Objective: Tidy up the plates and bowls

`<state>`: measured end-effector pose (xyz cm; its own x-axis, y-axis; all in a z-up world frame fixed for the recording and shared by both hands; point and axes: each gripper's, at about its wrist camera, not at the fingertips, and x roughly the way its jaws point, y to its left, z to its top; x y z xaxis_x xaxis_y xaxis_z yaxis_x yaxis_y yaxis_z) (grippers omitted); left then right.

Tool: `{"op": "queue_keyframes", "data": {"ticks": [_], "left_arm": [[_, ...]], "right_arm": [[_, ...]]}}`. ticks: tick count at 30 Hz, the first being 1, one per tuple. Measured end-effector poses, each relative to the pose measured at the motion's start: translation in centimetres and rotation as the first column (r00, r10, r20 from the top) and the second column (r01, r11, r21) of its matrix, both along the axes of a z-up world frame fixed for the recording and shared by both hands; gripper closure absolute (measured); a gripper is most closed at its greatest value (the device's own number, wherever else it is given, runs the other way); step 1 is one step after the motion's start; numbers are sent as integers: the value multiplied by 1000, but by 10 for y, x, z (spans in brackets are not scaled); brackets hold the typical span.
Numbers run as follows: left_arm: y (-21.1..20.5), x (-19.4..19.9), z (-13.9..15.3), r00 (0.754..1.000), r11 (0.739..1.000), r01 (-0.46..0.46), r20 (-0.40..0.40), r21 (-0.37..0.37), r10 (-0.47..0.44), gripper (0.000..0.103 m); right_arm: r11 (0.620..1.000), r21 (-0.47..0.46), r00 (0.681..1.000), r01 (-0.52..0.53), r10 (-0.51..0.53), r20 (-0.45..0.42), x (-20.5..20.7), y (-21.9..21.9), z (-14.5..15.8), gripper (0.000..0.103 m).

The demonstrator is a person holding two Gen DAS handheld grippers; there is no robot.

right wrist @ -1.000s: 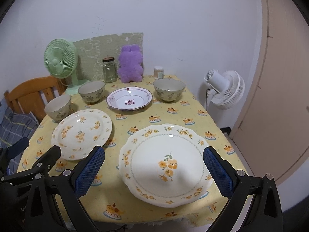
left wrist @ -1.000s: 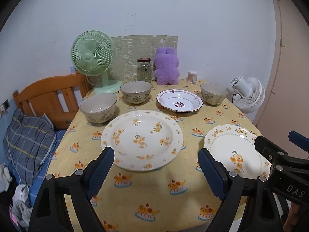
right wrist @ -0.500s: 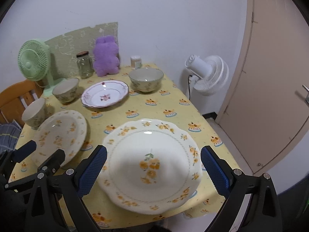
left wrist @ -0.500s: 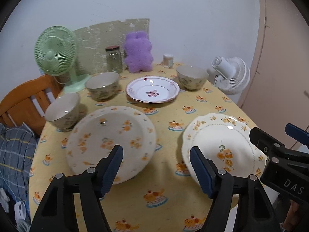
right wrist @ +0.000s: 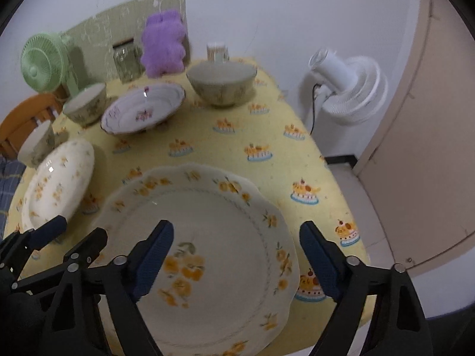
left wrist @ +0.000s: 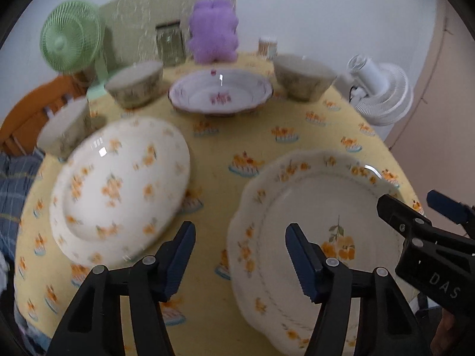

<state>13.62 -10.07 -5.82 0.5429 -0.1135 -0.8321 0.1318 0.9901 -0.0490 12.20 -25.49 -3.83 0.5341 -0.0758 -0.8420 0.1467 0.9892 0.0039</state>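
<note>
Glazed china everywhere on the yellow-clothed surface (right wrist: 267, 136). Right tongs (right wrist: 236, 255) spread wide, empty, over the scalloped plate (right wrist: 207, 225) at the near right edge; left tongs (left wrist: 240, 256) parted, empty, between that plate and the flowered plate (left wrist: 118, 190). Likely trouble: smooth rim slipping from the pads, or a nudge pushing the scalloped plate off the close edge. Counted: three plates, including the pink-flowered one (right wrist: 144, 109) at the back, and three bowls (right wrist: 221, 83).
</note>
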Motion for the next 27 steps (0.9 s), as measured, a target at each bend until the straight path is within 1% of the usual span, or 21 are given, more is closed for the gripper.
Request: {"op": "queue_keyframes", "data": {"ticks": [3,5,9,15,18,21,23,27], "left_arm": [[-9,1,-12,998,999,-34,-45,16,34,40],[-13,2,-18,996,998,-51,-70,24,53,41],[-21,6,-29,990,997,-71,-121,21,73,48],[-22,12,-30,987,995,-104,-122,9,104,47],[-23,14,-30,986,994,-108,-124,18,109,47],[-19,21,-30,982,993,-120,-141,19,122,47],[-15,26,-30,978,991,-136,-159,13,136,48],[-10,34,-27,975,985,-167,-145,34,170,47]], "right_arm": [[999,34,998,-17,19,-60,6,-13,-17,21],[999,41,996,-23,27,-83,8,-19,-26,22],[997,63,992,-52,59,-115,11,-26,-40,31],[994,72,983,-76,87,-160,17,-28,-52,35],[995,47,980,-85,92,-177,22,-25,-53,36],[995,61,978,-84,95,-189,30,-25,-53,36],[994,70,977,-89,101,-189,38,-24,-51,36],[989,67,976,-129,139,-168,55,-16,-46,36]]}}
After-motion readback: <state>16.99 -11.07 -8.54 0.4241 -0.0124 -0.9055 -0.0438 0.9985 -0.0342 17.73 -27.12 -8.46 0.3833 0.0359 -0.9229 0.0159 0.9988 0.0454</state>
